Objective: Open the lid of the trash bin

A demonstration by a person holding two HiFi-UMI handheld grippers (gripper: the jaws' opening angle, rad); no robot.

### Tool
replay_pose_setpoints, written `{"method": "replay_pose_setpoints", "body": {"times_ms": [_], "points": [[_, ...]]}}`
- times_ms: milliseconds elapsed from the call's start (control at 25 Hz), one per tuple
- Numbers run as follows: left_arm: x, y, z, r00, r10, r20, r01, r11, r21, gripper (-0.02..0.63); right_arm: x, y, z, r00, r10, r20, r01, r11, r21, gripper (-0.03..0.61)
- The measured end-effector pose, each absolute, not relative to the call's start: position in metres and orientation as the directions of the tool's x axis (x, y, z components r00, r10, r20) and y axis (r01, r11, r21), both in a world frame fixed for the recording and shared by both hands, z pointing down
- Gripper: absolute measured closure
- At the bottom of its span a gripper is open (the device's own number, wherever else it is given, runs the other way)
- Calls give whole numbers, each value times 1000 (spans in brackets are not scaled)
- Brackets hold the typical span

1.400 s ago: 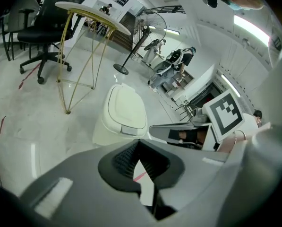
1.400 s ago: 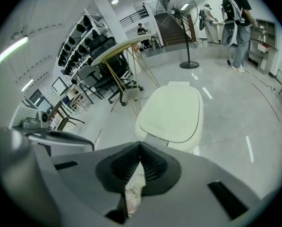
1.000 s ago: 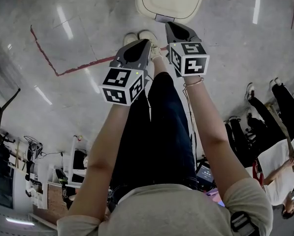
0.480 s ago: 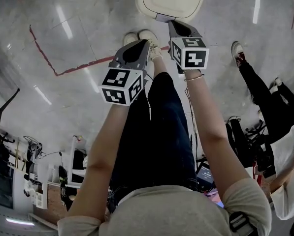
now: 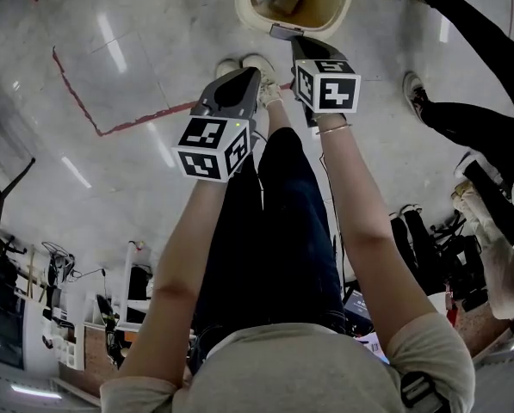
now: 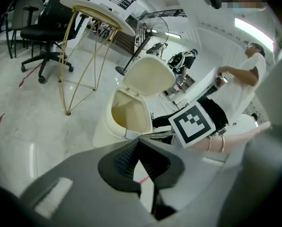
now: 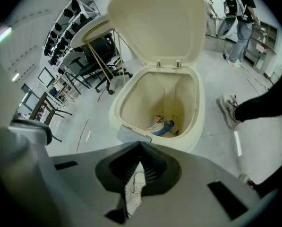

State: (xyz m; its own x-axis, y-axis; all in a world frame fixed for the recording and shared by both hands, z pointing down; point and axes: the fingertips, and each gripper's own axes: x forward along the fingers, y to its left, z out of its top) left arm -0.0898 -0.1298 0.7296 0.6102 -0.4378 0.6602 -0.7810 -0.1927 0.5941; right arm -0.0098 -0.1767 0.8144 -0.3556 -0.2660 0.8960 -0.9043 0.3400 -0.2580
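Presently the trash bin [image 7: 200, 112] stands on the floor [image 5: 153, 41] just ahead of the person's feet, its lid [image 7: 155, 25] hinged upright at the rear, litter [image 7: 162, 126] visible inside. It is judged a light, stiff, smooth plastic shell, and the grey front latch [image 7: 131, 135] looks the proper contact point. The right gripper [image 7: 140, 148] is just beside that latch, jaws clenched and empty. The left gripper [image 6: 140, 143] is held alongside, jaws likewise clenched on nothing.

Trash bin [image 7: 141, 96] and lid [image 7: 155, 22]: cream plastic, smooth, low sheen. Floor [image 5: 127, 84]: grey, polished, glossy with light streaks. Left gripper [image 6: 140, 141] and right gripper [image 7: 141, 146]: matt grey plastic shells, ribbed black pads [image 6: 125, 159]. Table legs [image 6: 71, 65]: gold-toned metal. Trousers [image 5: 282, 231]: dark matt cloth.
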Motion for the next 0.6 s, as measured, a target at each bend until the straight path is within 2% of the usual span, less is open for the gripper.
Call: {"method": "replay_pose_setpoints", "body": {"times_ms": [280,600], "points": [[-95,-131,719,616,-443,651,-778,-213,591,606,-10,-177,804,-342,-291,894,-930,241,-277,571],[-104,-138,677,610,-472,637,-784,-241,572,606,-17,-166,740,-385,-334,861,-907,309,-286,571]]}}
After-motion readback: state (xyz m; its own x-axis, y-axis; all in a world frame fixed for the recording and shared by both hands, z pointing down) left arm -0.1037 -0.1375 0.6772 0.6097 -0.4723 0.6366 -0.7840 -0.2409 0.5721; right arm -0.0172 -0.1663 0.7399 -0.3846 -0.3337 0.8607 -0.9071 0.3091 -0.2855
